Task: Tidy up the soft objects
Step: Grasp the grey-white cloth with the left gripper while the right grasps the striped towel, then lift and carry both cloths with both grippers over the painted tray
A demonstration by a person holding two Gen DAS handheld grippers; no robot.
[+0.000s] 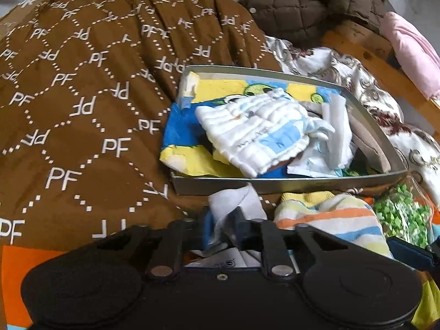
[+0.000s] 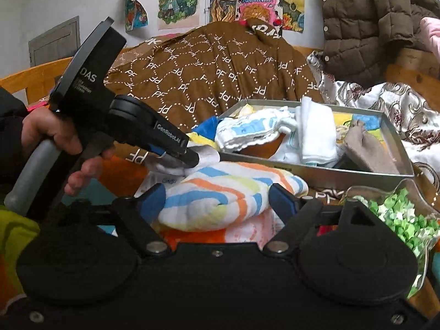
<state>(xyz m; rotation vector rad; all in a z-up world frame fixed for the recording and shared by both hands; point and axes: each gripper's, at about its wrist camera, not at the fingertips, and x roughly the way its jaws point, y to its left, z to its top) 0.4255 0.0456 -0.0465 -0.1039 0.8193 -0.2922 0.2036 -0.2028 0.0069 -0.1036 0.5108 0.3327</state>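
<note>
Brown lettered quilt [image 1: 82, 96]; striped towel [image 2: 220, 192] – orange, blue, yellow.

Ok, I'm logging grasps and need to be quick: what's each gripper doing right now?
Left gripper: shut on the white cloth.
Right gripper: jaws on either side of the striped towel; whether the pads press it cannot be told.

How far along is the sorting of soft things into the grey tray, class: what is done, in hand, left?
Done: several cloths, among them a ribbed white and blue cloth, already lie in the grey tray. In hand: the left gripper is shut on a white cloth, and the right gripper straddles the striped towel, pads not clearly pressing. Left: both still lie outside the tray.
</note>
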